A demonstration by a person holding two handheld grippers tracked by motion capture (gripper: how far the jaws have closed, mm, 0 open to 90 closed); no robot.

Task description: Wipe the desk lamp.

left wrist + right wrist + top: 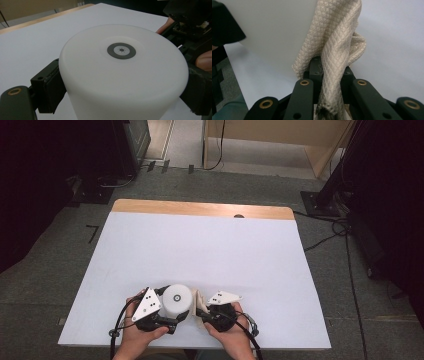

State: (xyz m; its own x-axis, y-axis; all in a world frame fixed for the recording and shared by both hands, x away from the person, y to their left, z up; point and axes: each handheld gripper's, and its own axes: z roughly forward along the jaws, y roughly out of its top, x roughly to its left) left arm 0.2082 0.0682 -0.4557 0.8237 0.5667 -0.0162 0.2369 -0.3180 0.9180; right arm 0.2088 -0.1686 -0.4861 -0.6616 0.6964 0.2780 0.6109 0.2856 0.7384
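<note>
Hands at the near edge of the white desk [200, 245] hold both grippers: the left gripper [172, 317] has its fingers clamped around an upright white cylinder [177, 301], and the right gripper [202, 311] pinches a beige quilted cloth [334, 50] against the cylinder's side.
</note>
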